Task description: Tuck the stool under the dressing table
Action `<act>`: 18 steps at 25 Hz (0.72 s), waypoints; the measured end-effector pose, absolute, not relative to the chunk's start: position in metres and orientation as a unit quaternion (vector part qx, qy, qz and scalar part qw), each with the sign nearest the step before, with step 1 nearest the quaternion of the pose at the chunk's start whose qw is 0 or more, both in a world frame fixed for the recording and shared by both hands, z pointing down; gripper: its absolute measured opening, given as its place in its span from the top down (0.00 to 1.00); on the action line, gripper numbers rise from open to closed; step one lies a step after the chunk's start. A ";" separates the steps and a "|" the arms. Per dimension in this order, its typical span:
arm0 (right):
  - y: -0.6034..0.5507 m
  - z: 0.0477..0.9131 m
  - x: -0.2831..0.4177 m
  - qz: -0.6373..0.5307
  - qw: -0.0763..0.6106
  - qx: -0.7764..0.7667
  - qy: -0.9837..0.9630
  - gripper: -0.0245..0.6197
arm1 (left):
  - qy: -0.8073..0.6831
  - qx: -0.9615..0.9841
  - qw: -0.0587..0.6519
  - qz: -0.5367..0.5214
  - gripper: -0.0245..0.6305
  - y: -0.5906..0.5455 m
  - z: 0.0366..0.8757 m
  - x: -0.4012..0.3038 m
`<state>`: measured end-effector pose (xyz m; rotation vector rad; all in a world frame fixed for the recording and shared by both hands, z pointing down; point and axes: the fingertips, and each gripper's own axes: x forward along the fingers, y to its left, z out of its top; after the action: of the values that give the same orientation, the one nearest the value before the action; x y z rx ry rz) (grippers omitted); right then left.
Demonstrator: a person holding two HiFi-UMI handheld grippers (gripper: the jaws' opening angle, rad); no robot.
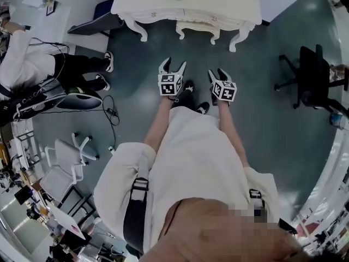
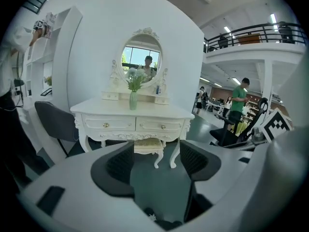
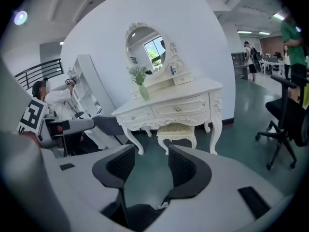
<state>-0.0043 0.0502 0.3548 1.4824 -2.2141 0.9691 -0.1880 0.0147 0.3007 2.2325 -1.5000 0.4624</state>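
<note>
Stool [image 1: 197, 28] sits top centre, mostly under dressing table [image 1: 147, 1]. Left gripper [image 1: 173, 64] and right gripper [image 1: 217, 73]: jaws wide, empty, well back. If pushing further, keep seat centred between legs.

A vase [image 2: 133, 100] of flowers [image 2: 135, 79] stood upright. Just behind the vase rose an oval mirror [image 2: 141, 59]. Well to its right stood a black office chair [image 1: 315, 81]. Well to its left sat a person [image 1: 24, 56] in white, with cables [image 1: 110, 112] near their feet.
</note>
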 end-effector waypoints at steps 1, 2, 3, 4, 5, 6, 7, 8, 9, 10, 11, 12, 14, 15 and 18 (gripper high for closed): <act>0.054 0.354 -0.002 0.336 0.151 0.517 -0.773 0.59 | -0.536 0.801 0.206 0.168 0.49 0.019 0.302 -0.189; 0.057 0.351 0.001 0.332 0.150 0.517 -0.774 0.59 | -0.535 0.801 0.208 0.170 0.49 0.023 0.304 -0.190; 0.058 0.348 0.004 0.328 0.147 0.520 -0.775 0.59 | -0.537 0.799 0.209 0.172 0.49 0.025 0.305 -0.193; 0.058 0.344 0.009 0.323 0.142 0.525 -0.775 0.59 | -0.539 0.798 0.210 0.172 0.49 0.026 0.306 -0.194; 0.058 0.339 0.015 0.320 0.136 0.530 -0.774 0.59 | -0.541 0.796 0.211 0.172 0.49 0.027 0.306 -0.194; 0.057 0.335 0.020 0.317 0.130 0.534 -0.773 0.59 | -0.542 0.795 0.211 0.171 0.49 0.028 0.305 -0.193; 0.057 0.332 0.023 0.314 0.126 0.536 -0.773 0.59 | -0.542 0.796 0.209 0.169 0.49 0.028 0.303 -0.190; 0.058 0.331 0.026 0.313 0.122 0.537 -0.774 0.59 | -0.539 0.799 0.207 0.168 0.49 0.028 0.302 -0.186; 0.060 0.332 0.027 0.313 0.121 0.537 -0.774 0.59 | -0.536 0.802 0.203 0.169 0.50 0.030 0.301 -0.182; 0.063 0.334 0.028 0.314 0.121 0.536 -0.774 0.59 | -0.531 0.805 0.200 0.171 0.52 0.032 0.300 -0.179; 0.065 0.336 0.030 0.316 0.122 0.536 -0.773 0.59 | -0.527 0.808 0.198 0.174 0.54 0.035 0.300 -0.175; 0.068 0.337 0.033 0.318 0.121 0.536 -0.772 0.59 | -0.525 0.810 0.195 0.177 0.56 0.037 0.300 -0.173; 0.070 0.336 0.038 0.319 0.115 0.538 -0.772 0.62 | -0.529 0.807 0.193 0.178 0.63 0.038 0.300 -0.172; 0.070 0.335 0.040 0.318 0.112 0.539 -0.772 0.65 | -0.533 0.804 0.194 0.178 0.66 0.037 0.300 -0.173; 0.068 0.335 0.044 0.315 0.111 0.537 -0.775 0.69 | -0.540 0.799 0.201 0.173 0.73 0.034 0.303 -0.172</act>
<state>0.0439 0.0676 0.3349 1.5775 -2.2748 0.9250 -0.1724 0.0337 0.3031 2.2308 -1.5090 0.4840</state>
